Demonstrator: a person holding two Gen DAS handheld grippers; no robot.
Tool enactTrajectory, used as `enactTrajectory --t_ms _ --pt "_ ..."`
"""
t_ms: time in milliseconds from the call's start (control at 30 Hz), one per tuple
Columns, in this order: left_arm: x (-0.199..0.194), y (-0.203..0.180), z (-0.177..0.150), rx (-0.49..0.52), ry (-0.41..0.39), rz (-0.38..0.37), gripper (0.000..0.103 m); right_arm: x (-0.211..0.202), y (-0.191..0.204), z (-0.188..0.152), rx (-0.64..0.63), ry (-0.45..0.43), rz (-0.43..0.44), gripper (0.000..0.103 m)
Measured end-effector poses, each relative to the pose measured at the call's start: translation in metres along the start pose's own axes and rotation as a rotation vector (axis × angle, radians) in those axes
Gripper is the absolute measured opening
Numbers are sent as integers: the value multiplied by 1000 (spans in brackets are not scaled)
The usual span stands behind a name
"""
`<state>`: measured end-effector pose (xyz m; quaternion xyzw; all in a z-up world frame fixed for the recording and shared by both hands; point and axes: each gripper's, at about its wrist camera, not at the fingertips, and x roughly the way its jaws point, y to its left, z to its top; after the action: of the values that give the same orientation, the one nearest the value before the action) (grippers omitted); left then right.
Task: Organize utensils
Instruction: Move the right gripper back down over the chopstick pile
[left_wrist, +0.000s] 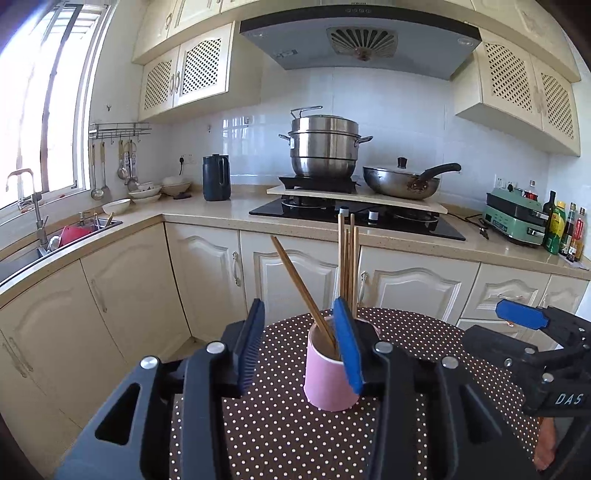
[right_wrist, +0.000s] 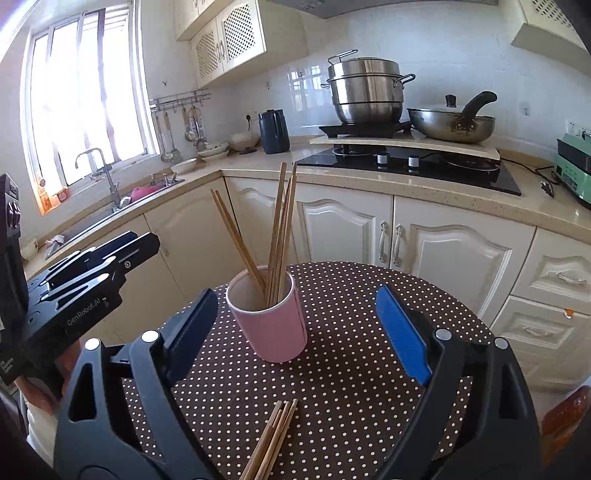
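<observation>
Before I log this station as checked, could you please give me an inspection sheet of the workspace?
Surface: round table with brown white-dotted cloth.
Job's things: pink cylindrical cup standing upright, holding wooden chopsticks; loose bundle of wooden chopsticks lying on the cloth at the near edge.
Clutter: nothing seen on the table.
Grippers: left gripper open, its right-hand finger in front of the cup's rim; right gripper open wide, empty.
Cables: black cord on the counter beside the hob.
Surroundings: steel stacked steamer pot, lidded wok, dark blue jug, sink with dishes.
</observation>
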<state>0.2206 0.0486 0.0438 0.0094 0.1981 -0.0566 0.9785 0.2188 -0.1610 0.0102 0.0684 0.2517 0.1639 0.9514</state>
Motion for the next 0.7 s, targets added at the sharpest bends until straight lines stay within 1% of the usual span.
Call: enactTrajectory --t_ms 33,100,167,267,333,400,500,600,700 --pt "-6 -1 -4 -1 0 0 41 -5 -2 -5 18 10 11 91" --pt "-18 -3 -14 2 12 5 47 -14 -2 -15 29 24 2 91" --pt "-28 -5 -25 2 26 8 48 -25 2 -28 -1 24 -24 91" --pt "-38 -8 -42 -8 54 9 52 -46 13 -50 -51 -38 -90 92" --pt "-43 -9 -57 -16 94 20 55 -54 15 -63 -55 -43 -121 93" --pt "-46 -10 -72 -19 125 24 55 -56 14 -77 -27 -5 -123 93" --pt "-48 -12 -96 -31 182 10 55 -52 7 -103 48 77 -95 93" --pt "-46 -11 -121 -57 264 -5 55 -46 7 -125 55 120 -112 93" --pt "-45 -12 -142 -59 312 -16 55 -38 8 -146 65 175 -128 93"
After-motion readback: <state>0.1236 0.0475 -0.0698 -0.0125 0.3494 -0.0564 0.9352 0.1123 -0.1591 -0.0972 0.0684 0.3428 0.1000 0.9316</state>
